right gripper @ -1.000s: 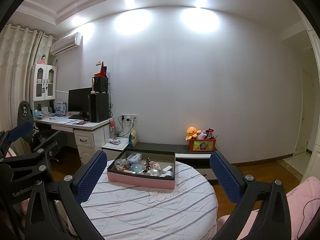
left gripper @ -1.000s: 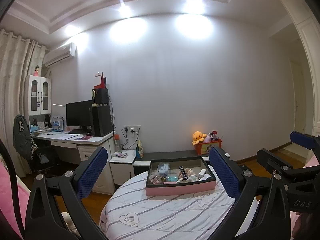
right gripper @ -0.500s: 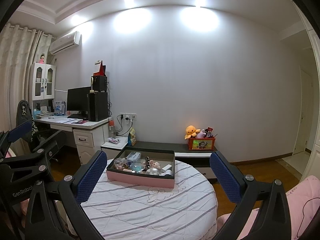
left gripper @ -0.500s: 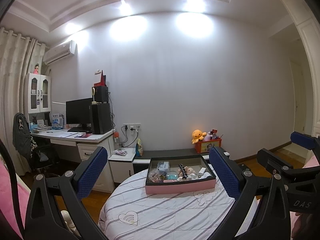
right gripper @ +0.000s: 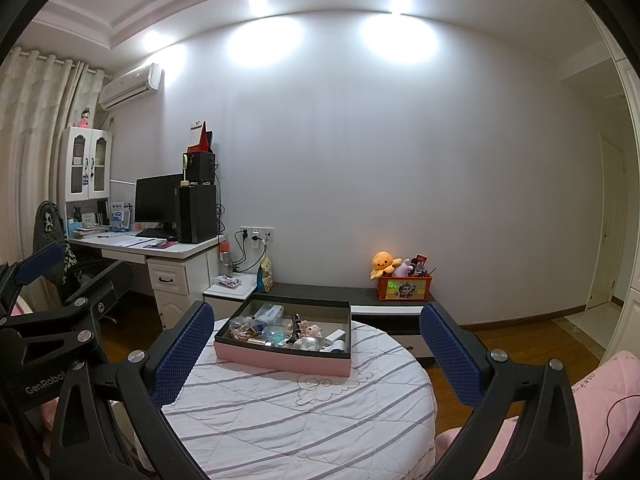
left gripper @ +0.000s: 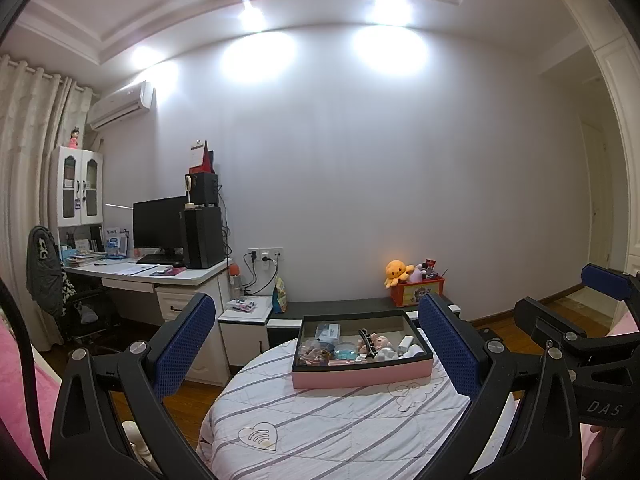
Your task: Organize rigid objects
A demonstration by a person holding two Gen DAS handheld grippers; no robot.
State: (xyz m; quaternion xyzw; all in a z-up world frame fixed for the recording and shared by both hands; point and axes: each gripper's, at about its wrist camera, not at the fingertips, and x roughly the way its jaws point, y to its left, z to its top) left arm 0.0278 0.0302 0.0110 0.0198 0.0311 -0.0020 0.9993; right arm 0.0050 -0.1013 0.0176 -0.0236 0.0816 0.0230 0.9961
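Note:
A pink box with a dark rim sits on a round table under a white striped cloth. Inside the box lie several small items: a clear blue case, a black hair clip, a pink figure and white pieces. My left gripper is open, well short of the box, with nothing between its blue pads. My right gripper is open too, above the table's near part, and also shows at the left view's right edge.
A white desk with a monitor and speakers stands at the left, with a chair beside it. A low dark bench along the wall carries an orange toy bin. Pink bedding lies at the right. Wooden floor surrounds the table.
Both views have tilted up slightly, so the box and table sit a little lower in frame. Both grippers stay open and nothing has been picked up.

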